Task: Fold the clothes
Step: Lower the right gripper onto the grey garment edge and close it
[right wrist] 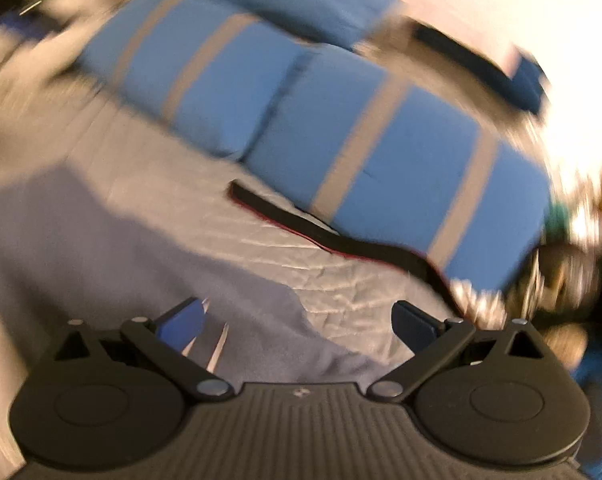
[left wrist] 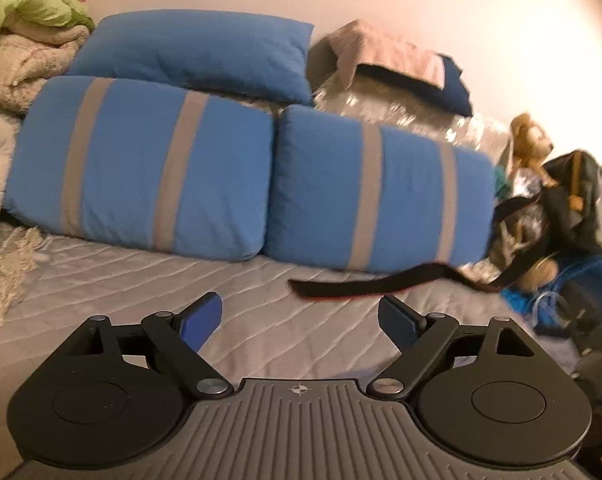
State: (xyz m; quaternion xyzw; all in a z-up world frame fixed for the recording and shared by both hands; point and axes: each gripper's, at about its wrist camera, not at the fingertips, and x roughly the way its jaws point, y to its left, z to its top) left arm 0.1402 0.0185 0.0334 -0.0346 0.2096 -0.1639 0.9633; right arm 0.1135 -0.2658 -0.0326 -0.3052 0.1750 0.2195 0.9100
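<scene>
The left gripper (left wrist: 301,322) hovers over a pale grey quilted bedspread (left wrist: 141,280) stitched in diagonal channels, its blue-padded jaws spread wide with only quilt between them. Plump blue pillows with grey bands (left wrist: 149,168) lie at twelve o'clock, a flat black strap with a red edge (left wrist: 365,288) runs off toward two o'clock, and a rumpled heap of fleecy cream and green clothes (left wrist: 25,36) sits at ten o'clock. In the blurred right wrist view, the right gripper (right wrist: 301,328) also has its jaws spread; a smooth grey-blue garment (right wrist: 141,264), probably the piece being folded, lies flat beneath and between them, reaching toward nine o'clock, gripped by neither pad.
</scene>
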